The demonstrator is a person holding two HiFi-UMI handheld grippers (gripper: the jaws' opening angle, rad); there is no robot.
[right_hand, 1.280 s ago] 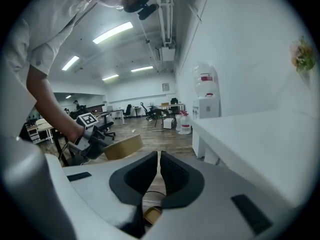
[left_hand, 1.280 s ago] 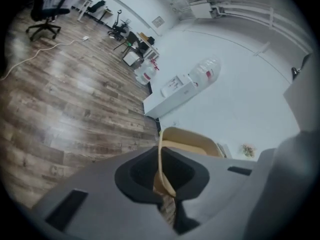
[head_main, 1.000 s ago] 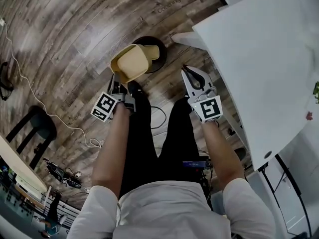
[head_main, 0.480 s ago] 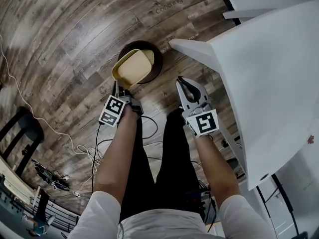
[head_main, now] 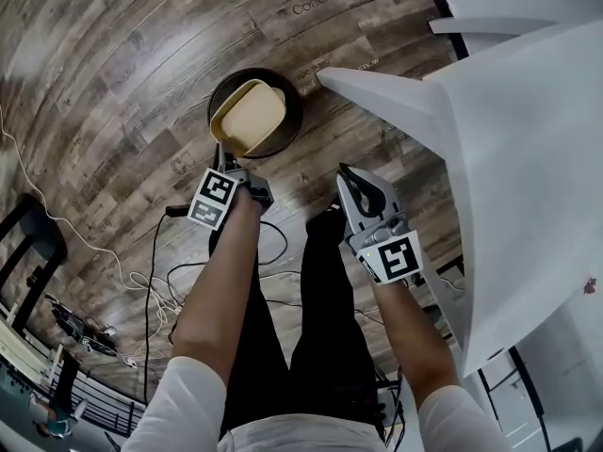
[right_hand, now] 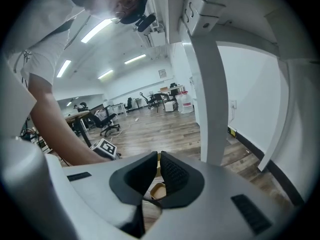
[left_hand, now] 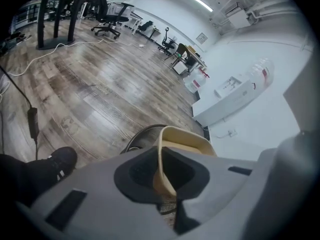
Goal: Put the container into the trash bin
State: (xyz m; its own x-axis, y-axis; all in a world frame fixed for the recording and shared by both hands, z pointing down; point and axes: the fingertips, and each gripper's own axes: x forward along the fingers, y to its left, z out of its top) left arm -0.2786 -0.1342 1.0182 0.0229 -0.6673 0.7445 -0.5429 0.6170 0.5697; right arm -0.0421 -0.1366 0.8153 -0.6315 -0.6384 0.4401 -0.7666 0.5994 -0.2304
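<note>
Head view, observed from the room: the person stands on a wood floor (head_main: pixel 113 55) with a gripper in each hand, both arms reaching downward.

Left gripper (head_main: pixel 227 154): jaws closed almost fully on the near rim of the tan container (head_main: pixel 251 116). The left gripper view confirms that the thin wall is pinched between the pads. The container hangs open side up, slightly tilted, over the mouth of the round black trash bin (head_main: pixel 291 111). The bin stands on the floor at 12 o'clock from this gripper. Whether the container touches the bin cannot be told.

Right gripper (head_main: pixel 350 179): jaws fully together with nothing between them, as its own view shows. It sits at 4 o'clock from the bin, well apart from the container, tips pointing toward 12 o'clock.

Surroundings: a white table (head_main: pixel 528 158) lies at 3 o'clock from the right gripper, its corner near the bin's rim. Loose cables (head_main: pixel 155 252) trail over the floor at 7 o'clock from the bin. In the left gripper view a dark shoe (left_hand: pixel 52 164) shows at 9 o'clock from the jaws
</note>
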